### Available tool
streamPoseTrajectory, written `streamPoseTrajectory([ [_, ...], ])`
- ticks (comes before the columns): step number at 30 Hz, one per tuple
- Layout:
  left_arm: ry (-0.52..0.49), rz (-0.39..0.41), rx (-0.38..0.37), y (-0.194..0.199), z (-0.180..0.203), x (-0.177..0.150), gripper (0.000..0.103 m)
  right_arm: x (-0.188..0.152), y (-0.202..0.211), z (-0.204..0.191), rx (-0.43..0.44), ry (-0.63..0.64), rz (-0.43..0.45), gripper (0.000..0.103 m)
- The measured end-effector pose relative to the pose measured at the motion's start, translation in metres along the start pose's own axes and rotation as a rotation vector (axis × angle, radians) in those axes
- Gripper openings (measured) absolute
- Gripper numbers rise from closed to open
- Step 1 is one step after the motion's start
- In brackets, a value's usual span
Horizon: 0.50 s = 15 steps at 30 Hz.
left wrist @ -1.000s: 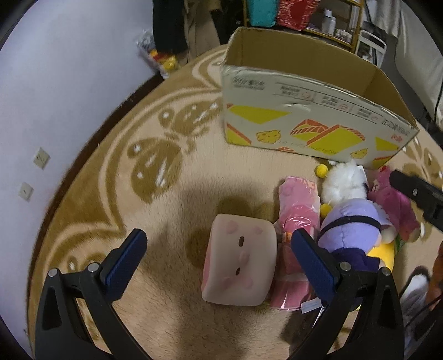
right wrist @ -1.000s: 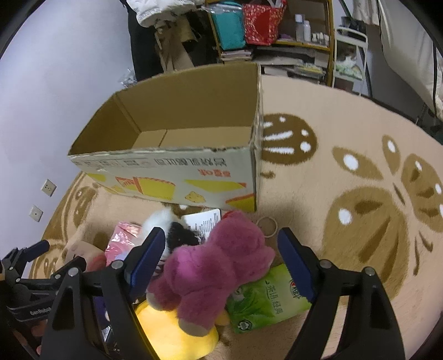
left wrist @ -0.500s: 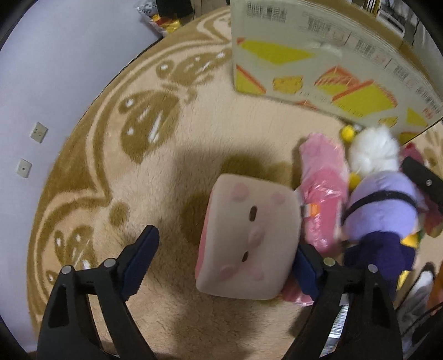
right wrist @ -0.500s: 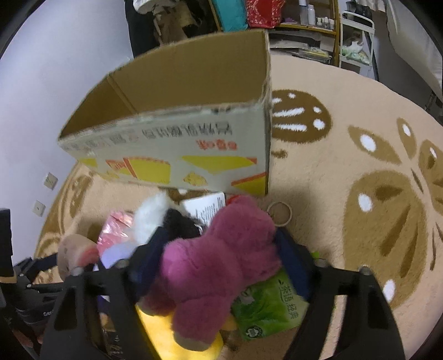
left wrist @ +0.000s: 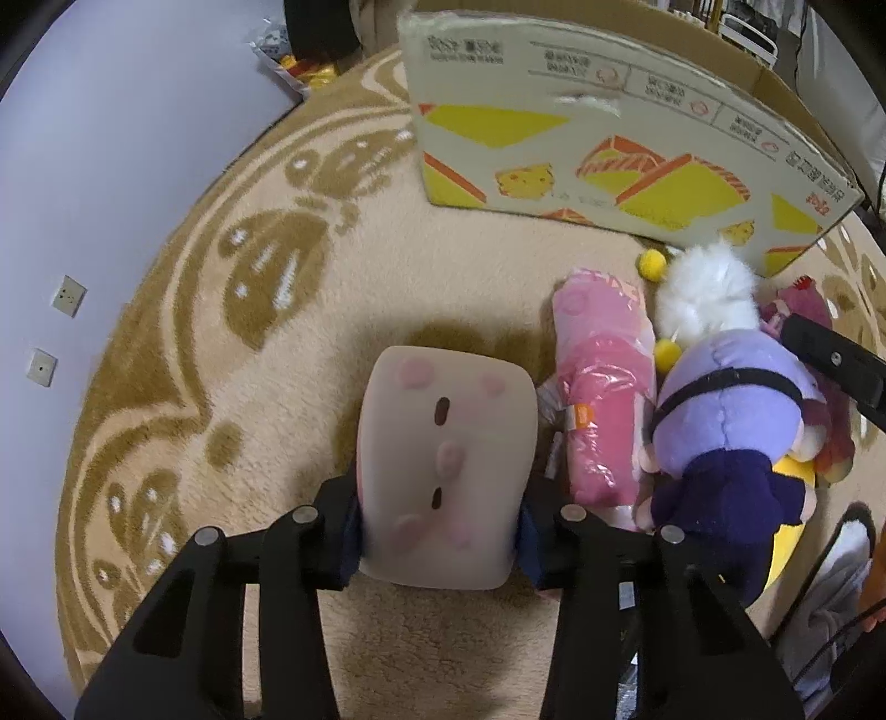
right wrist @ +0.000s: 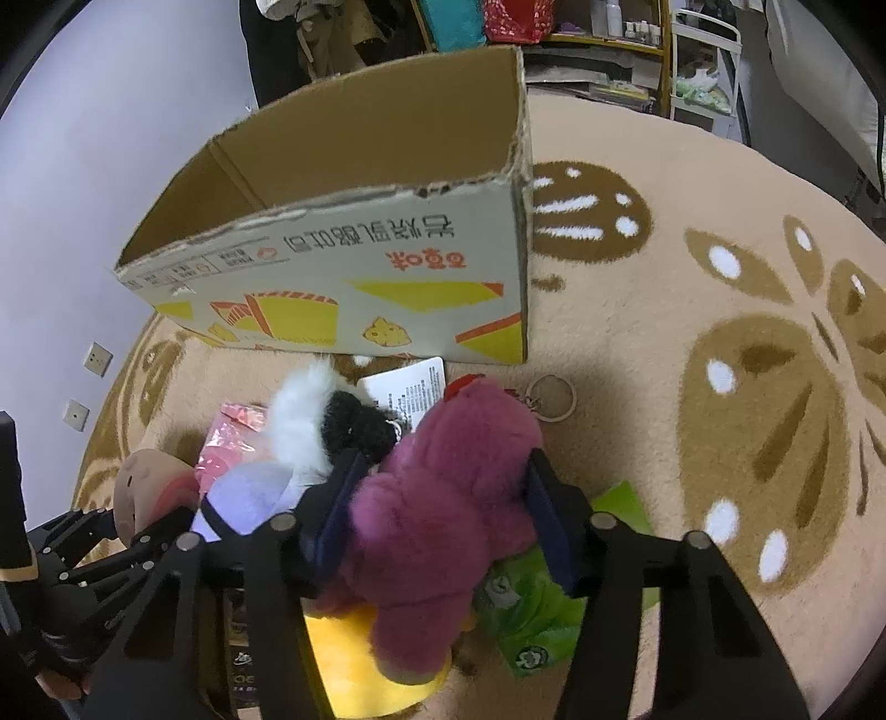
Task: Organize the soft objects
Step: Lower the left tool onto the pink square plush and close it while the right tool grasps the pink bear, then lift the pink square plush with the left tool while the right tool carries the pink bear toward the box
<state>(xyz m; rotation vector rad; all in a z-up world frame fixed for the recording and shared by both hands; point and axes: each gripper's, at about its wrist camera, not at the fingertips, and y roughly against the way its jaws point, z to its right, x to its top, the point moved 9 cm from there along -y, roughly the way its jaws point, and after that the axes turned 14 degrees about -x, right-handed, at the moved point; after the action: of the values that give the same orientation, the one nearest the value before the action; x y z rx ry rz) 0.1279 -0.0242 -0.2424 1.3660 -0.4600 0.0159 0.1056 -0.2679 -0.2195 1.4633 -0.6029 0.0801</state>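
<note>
1. the left hand-held gripper (left wrist: 440, 526) is closed on the pale pink square cushion (left wrist: 446, 471), which is pinched at its near end between the two blue-padded fingers (left wrist: 346, 523); the cushion's far end reaches out over the rug (left wrist: 183, 343).
2. the right hand-held gripper (right wrist: 437, 504) is closed on the magenta plush bear (right wrist: 443, 498), which is squeezed at the middle by both fingers (right wrist: 545, 520).
3. the cushion is seen at the near left of the toy pile, just beside a pink plastic-wrapped plush (left wrist: 601, 387) to its right.
4. a purple and navy plush (left wrist: 725, 432) is seen right of the wrapped plush, touching it, with a white fluffy plush (left wrist: 706, 293) just beyond it.
5. a yellow plush (right wrist: 354, 659) is partly hidden under the magenta bear, and a green packet (right wrist: 531, 615) lies beside it on the right.
6. a white printed tag (right wrist: 410, 390) and a ring (right wrist: 548, 399) are seen on the rug just beyond the bear.
7. an open cardboard box (right wrist: 354, 288) is placed upright on the rug on the far side of the pile, its printed wall facing the toys; whether anything is inside cannot be told.
8. shelves (right wrist: 603, 33) with assorted items are seen far behind the box.
</note>
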Motion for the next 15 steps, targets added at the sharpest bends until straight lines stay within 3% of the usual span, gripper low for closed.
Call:
streamPoseTrajectory([
  [15,0.014,0.056,0.005,0.017,-0.01,0.006,0.041,-0.008,-0.012,0.011,0.053,-0.102,-0.086,0.074],
])
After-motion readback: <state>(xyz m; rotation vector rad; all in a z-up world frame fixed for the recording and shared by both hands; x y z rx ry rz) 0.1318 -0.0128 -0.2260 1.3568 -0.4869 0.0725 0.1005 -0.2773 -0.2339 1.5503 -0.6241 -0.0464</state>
